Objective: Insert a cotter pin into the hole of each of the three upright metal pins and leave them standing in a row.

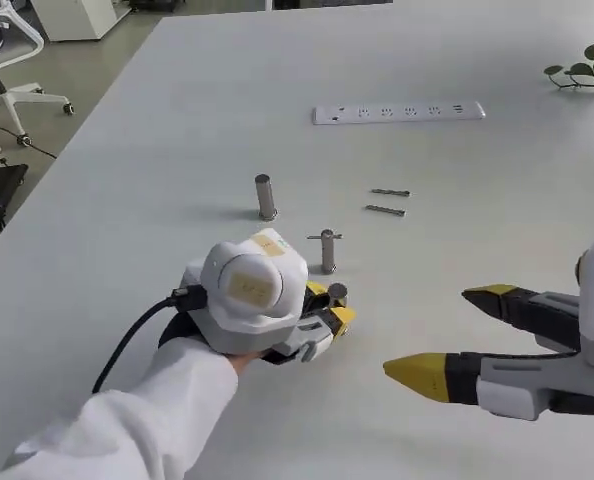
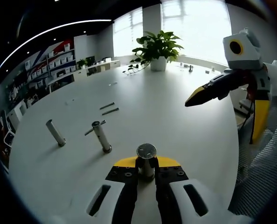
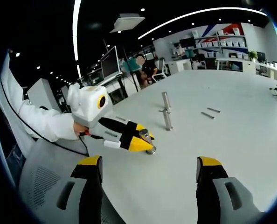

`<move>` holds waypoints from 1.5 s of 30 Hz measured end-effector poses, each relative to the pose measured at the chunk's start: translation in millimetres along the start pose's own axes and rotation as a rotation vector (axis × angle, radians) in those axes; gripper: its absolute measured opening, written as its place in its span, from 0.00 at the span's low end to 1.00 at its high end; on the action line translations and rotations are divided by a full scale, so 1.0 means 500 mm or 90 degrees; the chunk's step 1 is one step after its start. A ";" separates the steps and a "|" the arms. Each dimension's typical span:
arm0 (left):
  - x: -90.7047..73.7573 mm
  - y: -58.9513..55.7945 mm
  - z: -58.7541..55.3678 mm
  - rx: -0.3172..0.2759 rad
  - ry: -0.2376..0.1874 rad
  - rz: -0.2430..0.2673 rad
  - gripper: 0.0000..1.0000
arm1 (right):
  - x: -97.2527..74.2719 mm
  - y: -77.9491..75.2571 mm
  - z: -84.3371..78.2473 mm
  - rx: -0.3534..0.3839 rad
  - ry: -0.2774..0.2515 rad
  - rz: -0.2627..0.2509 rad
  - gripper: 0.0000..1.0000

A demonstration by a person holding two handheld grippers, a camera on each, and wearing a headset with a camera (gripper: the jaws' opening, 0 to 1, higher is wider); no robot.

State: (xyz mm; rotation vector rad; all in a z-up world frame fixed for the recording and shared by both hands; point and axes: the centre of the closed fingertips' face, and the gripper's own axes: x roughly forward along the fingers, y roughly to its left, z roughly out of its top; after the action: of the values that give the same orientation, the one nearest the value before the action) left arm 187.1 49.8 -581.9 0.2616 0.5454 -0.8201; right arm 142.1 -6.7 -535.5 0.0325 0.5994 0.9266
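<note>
Three metal pins stand on the white table [image 1: 177, 150]. The far pin [image 1: 265, 197] [image 2: 55, 132] [image 3: 165, 99] is bare. The middle pin [image 1: 328, 250] [image 2: 101, 135] [image 3: 167, 117] has a cotter pin through its top. My left gripper [image 1: 335, 312] [image 2: 146, 162] [image 3: 144, 141] is shut on the nearest pin [image 1: 337, 293] [image 2: 146, 153] [image 3: 146, 136], which stands upright. Two loose cotter pins [image 1: 387, 201] [image 2: 108, 108] [image 3: 209, 112] lie beyond. My right gripper [image 1: 452, 332] [image 2: 222, 121] [image 3: 148, 165] hangs open and empty to the right.
A white power strip [image 1: 399, 112] lies at the back of the table. A potted plant [image 2: 157, 46] [image 1: 585, 66] stands at the far right edge. An office chair [image 1: 7, 60] is off the left side.
</note>
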 end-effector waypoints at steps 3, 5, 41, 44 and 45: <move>0.002 -0.003 0.003 -0.013 -0.010 -0.002 0.11 | 0.000 0.000 0.000 0.002 0.000 -0.001 0.80; 0.003 -0.002 0.004 -0.019 -0.013 0.001 0.11 | 0.001 -0.001 -0.001 0.002 0.002 -0.002 0.80; -0.131 -0.040 0.011 -0.101 -0.047 -0.171 0.98 | -0.011 -0.017 -0.029 0.023 0.049 -0.012 0.81; -0.135 -0.043 0.010 -0.111 -0.048 -0.177 0.99 | -0.012 -0.018 -0.022 0.026 0.047 -0.013 0.81; -0.136 -0.044 0.010 -0.110 -0.048 -0.176 0.99 | -0.012 -0.019 -0.019 0.025 0.046 -0.014 0.81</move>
State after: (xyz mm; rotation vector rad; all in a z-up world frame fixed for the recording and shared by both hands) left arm 134.6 75.6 -540.4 -0.0052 0.5856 -1.0399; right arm 141.9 -19.3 -543.2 0.0271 0.6837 0.8973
